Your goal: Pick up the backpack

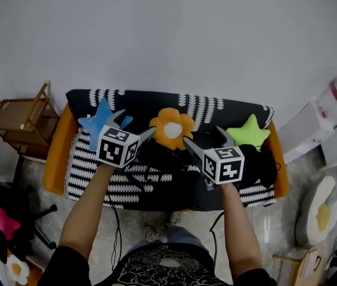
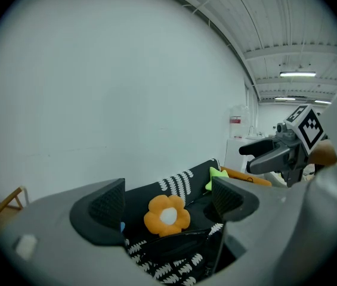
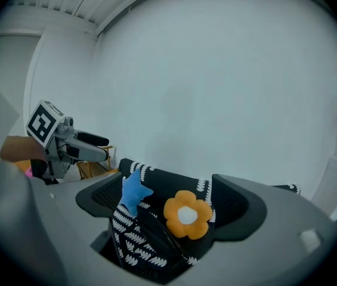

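The black backpack lies on the seat of a sofa draped in a black-and-white patterned cover. Both grippers hover just in front of and above it. My left gripper is open near the bag's left end, with nothing between its jaws. My right gripper is open over the bag's middle, also empty. In the left gripper view the open left gripper frames an orange flower cushion, with a black edge of the backpack below. The right gripper view shows the open right gripper above the backpack.
A blue star cushion, the orange flower cushion and a green star cushion lean on the sofa back. A wooden chair stands left, white boxes right, an egg-shaped cushion on the floor.
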Available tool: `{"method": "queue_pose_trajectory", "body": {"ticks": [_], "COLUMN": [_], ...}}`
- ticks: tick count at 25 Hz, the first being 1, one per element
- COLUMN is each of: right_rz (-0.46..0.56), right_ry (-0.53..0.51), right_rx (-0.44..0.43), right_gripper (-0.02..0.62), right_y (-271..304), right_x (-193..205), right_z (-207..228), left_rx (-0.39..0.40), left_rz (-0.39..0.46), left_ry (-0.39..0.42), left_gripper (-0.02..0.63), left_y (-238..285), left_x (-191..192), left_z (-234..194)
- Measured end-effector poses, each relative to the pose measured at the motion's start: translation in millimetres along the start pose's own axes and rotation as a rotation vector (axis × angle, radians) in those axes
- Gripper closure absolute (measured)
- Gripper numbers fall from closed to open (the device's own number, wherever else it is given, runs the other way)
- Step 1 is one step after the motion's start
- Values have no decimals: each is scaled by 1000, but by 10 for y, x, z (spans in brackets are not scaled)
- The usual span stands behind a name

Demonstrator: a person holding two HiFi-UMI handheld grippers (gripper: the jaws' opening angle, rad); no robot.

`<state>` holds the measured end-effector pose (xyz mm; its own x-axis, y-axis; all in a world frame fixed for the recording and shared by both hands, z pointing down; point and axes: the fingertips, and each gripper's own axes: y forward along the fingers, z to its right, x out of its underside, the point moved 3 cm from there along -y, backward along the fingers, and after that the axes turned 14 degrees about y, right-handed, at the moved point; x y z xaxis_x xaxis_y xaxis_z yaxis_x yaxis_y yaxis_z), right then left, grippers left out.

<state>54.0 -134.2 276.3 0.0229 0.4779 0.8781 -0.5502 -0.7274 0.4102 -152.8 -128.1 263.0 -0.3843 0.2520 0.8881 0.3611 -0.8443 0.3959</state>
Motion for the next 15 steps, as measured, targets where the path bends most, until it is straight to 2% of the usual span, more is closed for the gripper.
{"method": "queue_pose_trajectory", "body": {"ticks": [4,15], "right_rz": [13,77], "right_ry": [12,37], "right_rx": [-10,-60], "right_gripper": [109,118], "right_y": [142,724], "right_x": [-86,-647], "right_z": [149,693], "left_rx": [-5,-17], "left_rz": [-12,-34], "left_ry": [17,92], "left_gripper": [166,166], "left_y": [187,935], "left_x": [-75,-510], "left_z": [-36,-284]}}
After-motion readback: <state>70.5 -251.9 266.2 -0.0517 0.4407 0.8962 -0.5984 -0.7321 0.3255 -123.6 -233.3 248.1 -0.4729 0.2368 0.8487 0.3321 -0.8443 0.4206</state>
